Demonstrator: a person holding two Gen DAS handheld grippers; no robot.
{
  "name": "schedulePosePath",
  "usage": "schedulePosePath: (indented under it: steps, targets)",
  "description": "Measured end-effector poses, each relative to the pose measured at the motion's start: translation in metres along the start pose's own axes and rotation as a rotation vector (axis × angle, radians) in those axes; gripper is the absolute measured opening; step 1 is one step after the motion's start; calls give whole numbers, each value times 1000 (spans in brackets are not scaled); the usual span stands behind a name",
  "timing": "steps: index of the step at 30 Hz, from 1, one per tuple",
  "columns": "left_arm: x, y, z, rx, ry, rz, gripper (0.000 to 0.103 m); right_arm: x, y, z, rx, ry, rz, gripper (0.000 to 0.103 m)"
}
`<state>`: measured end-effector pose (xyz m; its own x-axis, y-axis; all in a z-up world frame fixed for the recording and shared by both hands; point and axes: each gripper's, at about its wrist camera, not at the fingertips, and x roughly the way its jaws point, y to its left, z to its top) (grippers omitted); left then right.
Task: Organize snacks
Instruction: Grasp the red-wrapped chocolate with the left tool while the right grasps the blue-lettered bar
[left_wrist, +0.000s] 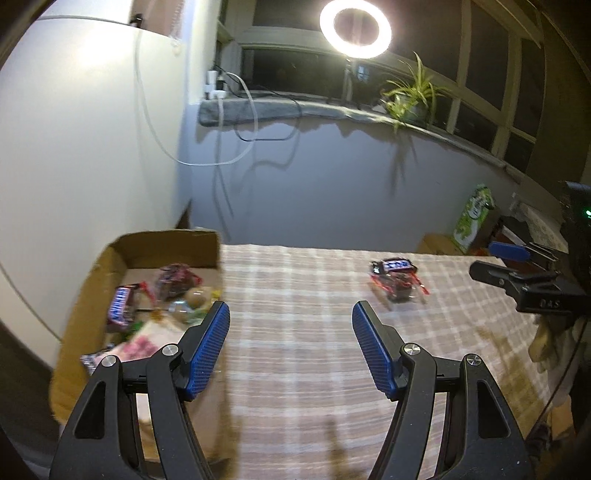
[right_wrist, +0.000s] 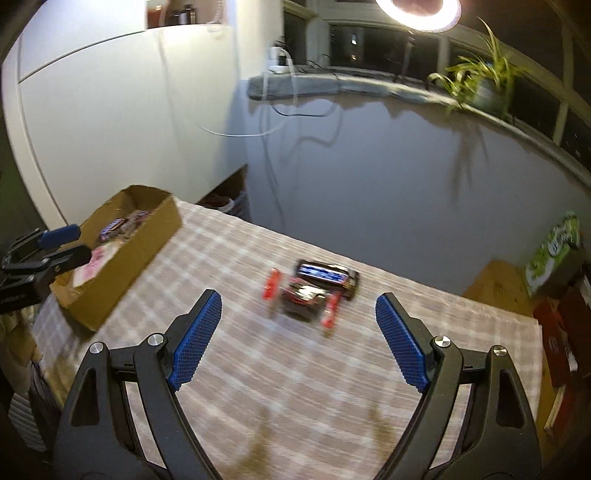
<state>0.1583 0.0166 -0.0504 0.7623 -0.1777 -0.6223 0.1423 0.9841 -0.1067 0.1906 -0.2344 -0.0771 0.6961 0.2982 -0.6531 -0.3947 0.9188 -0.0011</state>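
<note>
Two snacks on the checked surface (right_wrist: 295, 369): a dark bar with blue label (right_wrist: 327, 276) touching a red-ended wrapper (right_wrist: 303, 297). Cardboard box (left_wrist: 92, 288) holds several more. Left claw (left_wrist: 290, 347) and right claw (right_wrist: 297, 341) gape wide, empty.

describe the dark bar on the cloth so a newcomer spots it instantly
Start at the checked tablecloth, well away from the cardboard box. Two loose snacks lie touching there. The dark bar is the farther one, with blue lettering; its neighbour, the clear pack, has red ends.
</note>
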Motion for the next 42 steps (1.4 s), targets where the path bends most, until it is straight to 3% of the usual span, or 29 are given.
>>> schedulePosePath:
  steps: [5,17,21,27,34,42]
  targets:
    - [22,-25,-1,21,35,-36,69,15,-22,-4,-28,24,-8,88]
    - [89,-85,0,76,135,-125,69,80,-46,10,-131,119,76,87]
    - [114,-98,2,78,169,-145,69,108,-54,19,-146,161,133,70]
    - [142,-108,5,59,212,-190,69,143,-60,23,-230,224,205,55]
    - [161,-113,4,67,231,-180,69,163,-51,20,-336,257,271,54]
    - [168,-127,1,123,221,-169,71,172,-43,22,-348,247,304,54]
